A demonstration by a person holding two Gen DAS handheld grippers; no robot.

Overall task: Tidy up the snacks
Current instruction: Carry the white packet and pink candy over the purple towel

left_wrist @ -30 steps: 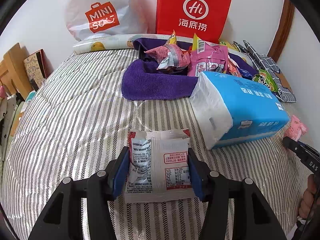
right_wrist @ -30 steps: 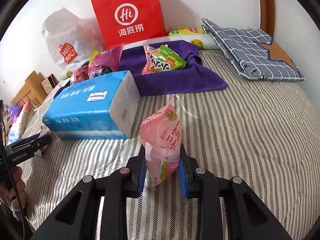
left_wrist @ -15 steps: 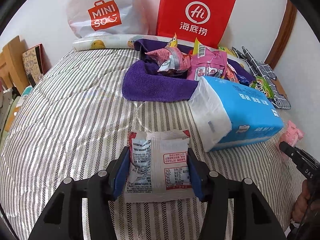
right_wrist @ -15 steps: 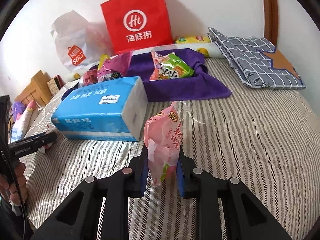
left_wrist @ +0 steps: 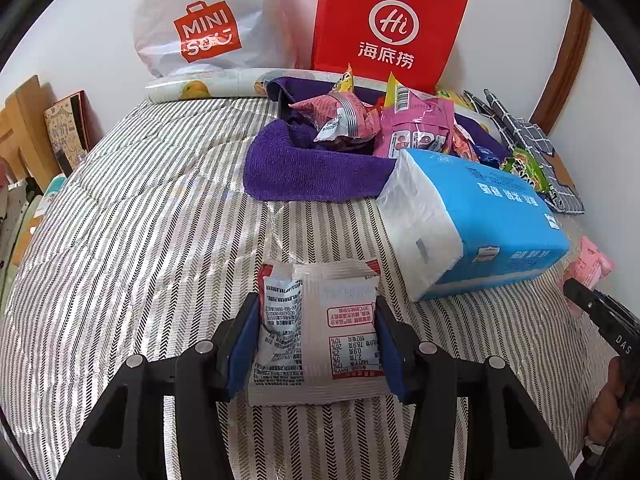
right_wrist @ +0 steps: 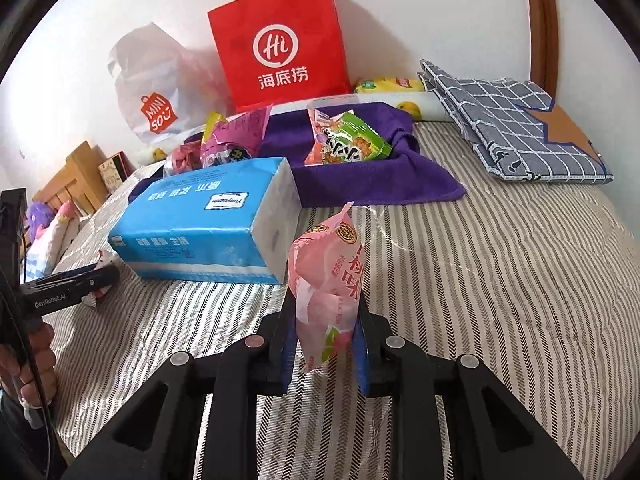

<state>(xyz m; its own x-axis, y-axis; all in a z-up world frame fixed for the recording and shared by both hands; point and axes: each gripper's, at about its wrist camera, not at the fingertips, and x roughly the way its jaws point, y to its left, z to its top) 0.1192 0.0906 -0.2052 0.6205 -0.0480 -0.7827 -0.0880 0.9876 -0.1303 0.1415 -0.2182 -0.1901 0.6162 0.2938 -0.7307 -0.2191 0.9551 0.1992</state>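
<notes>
- Bedspread [left_wrist: 132,248], striped grey and white, carries everything; along its left edge wooden boards [left_wrist: 22,120] and a small patterned box [left_wrist: 66,132] stand propped.
- At the head edge a white shopping bag [left_wrist: 204,24] leans on the wall, and a red paper bag [left_wrist: 386,28] stands to its right.
- The left gripper [left_wrist: 316,334] is clenched on a white snack packet [left_wrist: 320,332], its blue pads pressing both side edges; the packet is held flat, printed back up, over the near middle of the bedspread.
- A purple towel [left_wrist: 304,168] lies below the red bag, with a heap of snack packs [left_wrist: 412,132] on it, among them a green pack [right_wrist: 352,144].
- A blue tissue pack [left_wrist: 480,220] lies just in front of the towel, between the two grippers.
- The right gripper [right_wrist: 324,344] is clamped on a pink snack pouch [right_wrist: 326,280], held upright on its narrow edge above the stripes, right of the tissue pack.
- A folded grey checked cloth [right_wrist: 516,120] lies at the far right corner of the bedspread.
</notes>
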